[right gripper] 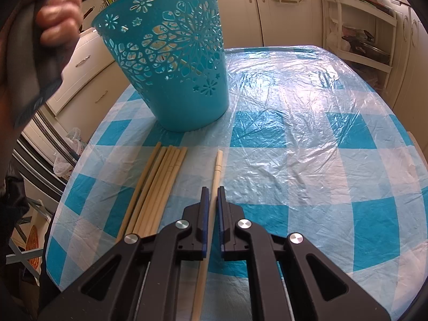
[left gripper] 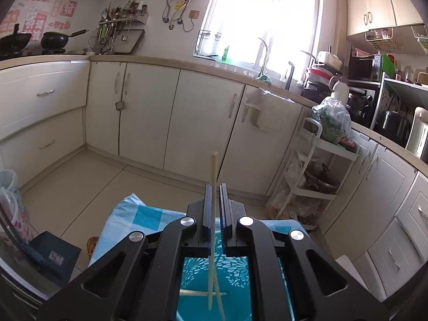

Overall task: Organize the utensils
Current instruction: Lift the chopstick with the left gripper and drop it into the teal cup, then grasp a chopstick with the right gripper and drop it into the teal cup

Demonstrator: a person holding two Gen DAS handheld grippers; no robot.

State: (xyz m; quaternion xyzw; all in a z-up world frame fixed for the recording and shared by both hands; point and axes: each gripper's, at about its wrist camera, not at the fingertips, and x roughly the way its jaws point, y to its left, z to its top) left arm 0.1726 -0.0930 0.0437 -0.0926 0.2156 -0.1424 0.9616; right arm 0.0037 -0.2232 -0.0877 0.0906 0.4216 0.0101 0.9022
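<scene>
Landmark for this report: the turquoise basket [right gripper: 171,61], standing upright on the checked tablecloth [right gripper: 307,160].

Left gripper [left gripper: 215,200]: positioned directly above the basket's open mouth, whose perforated interior shows between the arms. The jaws stand narrow with one chopstick [left gripper: 213,176] between them; it lies against the left pad, while a sliver of gap shows on the right, so the grip appears light. The stick hangs lengthwise down toward the basket floor, a posture consistent with lowering or dropping it in end-first. At least two further sticks lie crossed on the basket floor [left gripper: 211,293]; the exact count is unclear.

Bundle [right gripper: 155,187]: on the cloth just in front of the basket, left of the right gripper. About six chopsticks, laid side by side and touching, presumably staged for collection.

Right gripper [right gripper: 211,200]: low over the cloth in front of the basket. Its jaws are drawn close around a single chopstick [right gripper: 217,171], set apart from the bundle's right edge. Isolation of this stick permits a clean pinch. Whether the pads actually touch it cannot be determined.

Count: one basket, two grippers, roughly ten chopsticks.
</scene>
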